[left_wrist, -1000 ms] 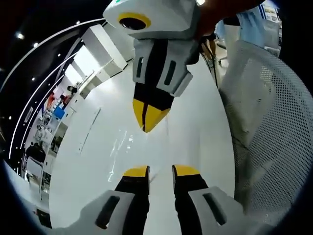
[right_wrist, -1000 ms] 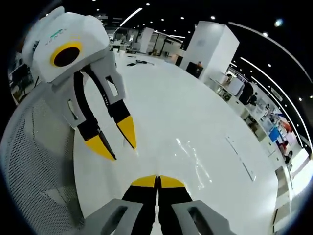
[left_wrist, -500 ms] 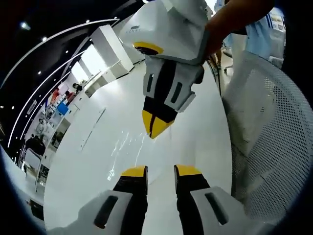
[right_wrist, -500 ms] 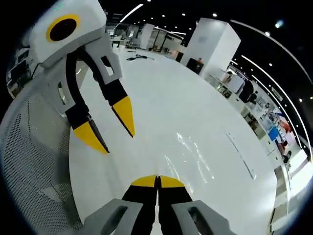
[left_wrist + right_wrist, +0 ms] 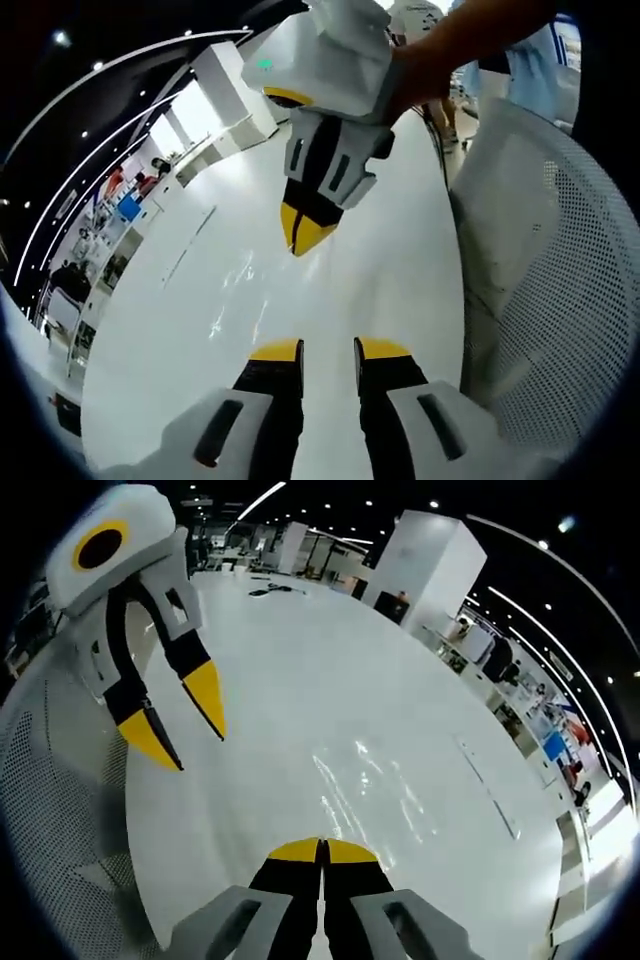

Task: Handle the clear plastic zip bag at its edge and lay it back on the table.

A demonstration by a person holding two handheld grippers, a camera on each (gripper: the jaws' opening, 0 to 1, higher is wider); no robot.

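White table [image 5: 300,670] bears the clear bag [image 5: 370,790] beyond the right gripper [image 5: 322,851]'s closed fingers

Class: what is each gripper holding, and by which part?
Left gripper open, holding nothing. Right gripper shut; whether it pinches the clear bag at its edge cannot be told.

The clear plastic zip bag [image 5: 365,790] is lying flat on the table [image 5: 300,670], toward its near edge. The left gripper [image 5: 185,730] is hanging above the table's near-left edge. A mesh chair [image 5: 560,300] is standing beside that edge.
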